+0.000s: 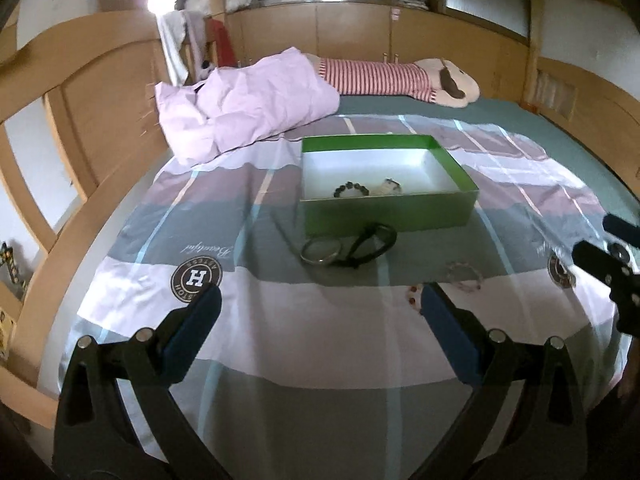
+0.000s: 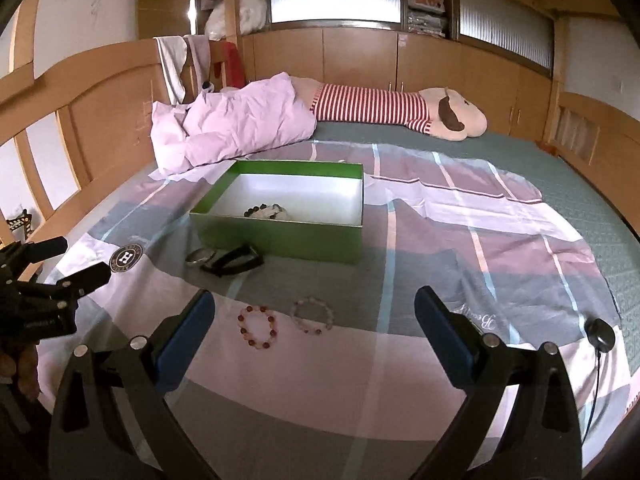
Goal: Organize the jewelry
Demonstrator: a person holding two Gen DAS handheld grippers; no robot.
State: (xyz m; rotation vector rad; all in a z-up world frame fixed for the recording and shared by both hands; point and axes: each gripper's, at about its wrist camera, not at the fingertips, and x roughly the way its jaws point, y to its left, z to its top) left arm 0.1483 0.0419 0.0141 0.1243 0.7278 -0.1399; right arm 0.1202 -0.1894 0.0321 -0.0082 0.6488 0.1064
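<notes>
- While both grippers hover above the bedspread [image 2: 440, 240], the left gripper [image 1: 320, 320] has its blue-padded fingers [image 1: 200, 320] spread wide with nothing between them.
- Equally wide apart and empty is the right gripper [image 2: 314, 324], which looks down over the two loose bead bracelets.
- A red bead bracelet [image 2: 258, 328], a ring of dark red and pale pink beads, lies flat on a pink stripe of the cloth.
- Just beside it, apart from it, sits a paler bracelet [image 2: 312, 315] of milky and pinkish beads.
- Against the near wall of the green box [image 2: 280, 240] rest a thin silver bangle [image 1: 320, 250] and a black band [image 1: 370, 246], which overlap each other.
- Inside the box (white-lined, lid off) lie a dark bead bracelet [image 1: 351, 191] and a pale piece [image 1: 386, 187], perhaps another bracelet; it is too small to tell.
- Behind the box are a crumpled pink quilt [image 2: 232, 128] and a striped plush toy [image 2: 400, 112].
</notes>
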